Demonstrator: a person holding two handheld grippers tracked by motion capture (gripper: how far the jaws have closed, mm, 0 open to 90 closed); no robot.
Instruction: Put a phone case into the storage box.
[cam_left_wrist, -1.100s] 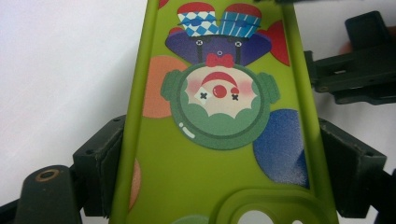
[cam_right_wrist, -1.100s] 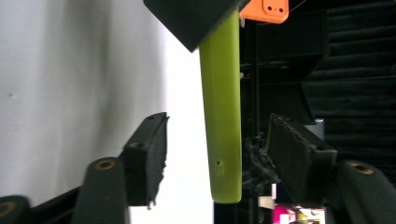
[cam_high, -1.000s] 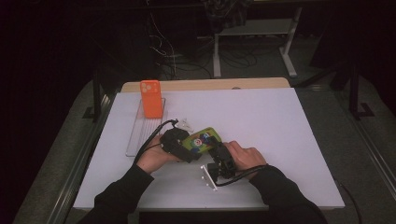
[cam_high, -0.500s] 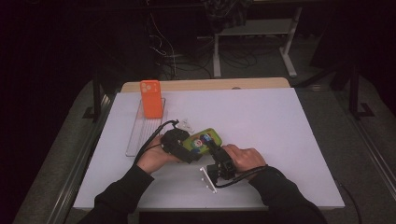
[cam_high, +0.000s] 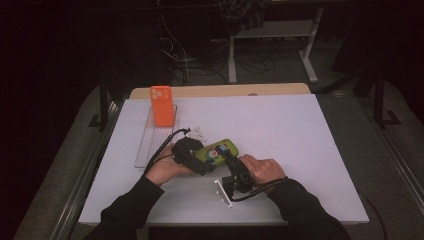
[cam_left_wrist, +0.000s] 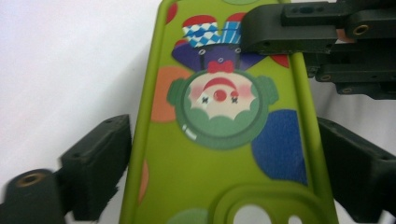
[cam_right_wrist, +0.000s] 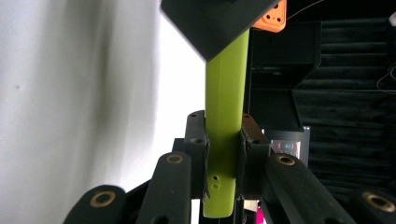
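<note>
Green phone case (cam_high: 216, 150) sits mid-table in the high view, left gripper (cam_high: 192, 156) and right gripper (cam_high: 231, 161) meeting at it, forearms angled inward. Left gripper view: jaws straddle the case's long sides, contact unclear; its lower end is cut off. Right gripper view: jaws clamp the case's thin edge (cam_right_wrist: 224, 140).

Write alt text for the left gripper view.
A green phone case printed with a clown face lies between the left gripper's two black jaws on a white table. The right gripper pinches the case's far edge.
</note>
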